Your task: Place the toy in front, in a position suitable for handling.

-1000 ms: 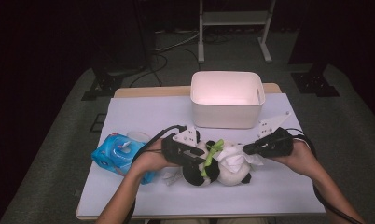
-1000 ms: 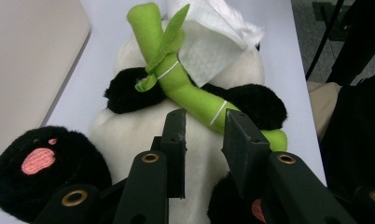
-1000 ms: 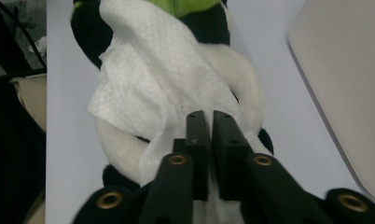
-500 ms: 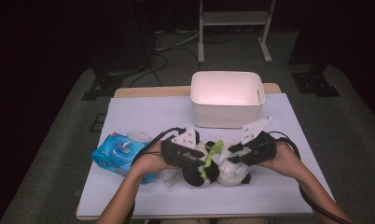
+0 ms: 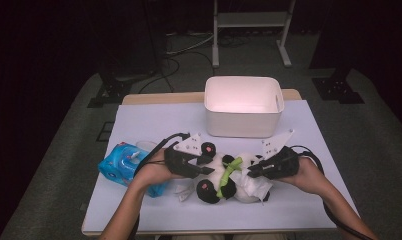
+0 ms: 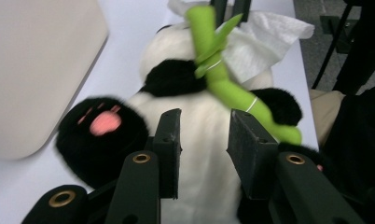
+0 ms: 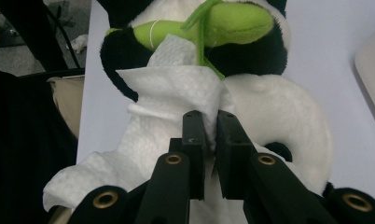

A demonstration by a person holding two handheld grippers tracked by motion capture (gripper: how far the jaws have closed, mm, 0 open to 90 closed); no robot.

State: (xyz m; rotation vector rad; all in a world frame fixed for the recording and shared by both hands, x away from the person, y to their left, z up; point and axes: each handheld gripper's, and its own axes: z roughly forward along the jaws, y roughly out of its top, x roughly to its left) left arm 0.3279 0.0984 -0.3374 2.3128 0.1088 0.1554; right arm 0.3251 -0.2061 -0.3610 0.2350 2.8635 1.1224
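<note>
A black-and-white panda plush (image 5: 224,175) lies on its back at the table's front, a green bamboo stick (image 5: 228,172) across its chest. My left gripper (image 5: 204,167) comes in from the left. Its jaws have just been opening a little, and they still press the panda's white belly (image 6: 202,112) between them (image 6: 202,135). From the right, my right gripper (image 5: 251,172) has just been closing and is now shut (image 7: 211,123) on a white tissue (image 7: 176,93) draped over the panda, below the bamboo (image 7: 223,21).
A white plastic bin (image 5: 244,107) stands behind the panda at the table's back middle. A blue tissue pack (image 5: 120,165) lies at the front left, beside my left hand. The table's front edge is close below the panda.
My right gripper has shifted left and down onto the tissue over the panda. The left hand and the panda have stayed in place.
</note>
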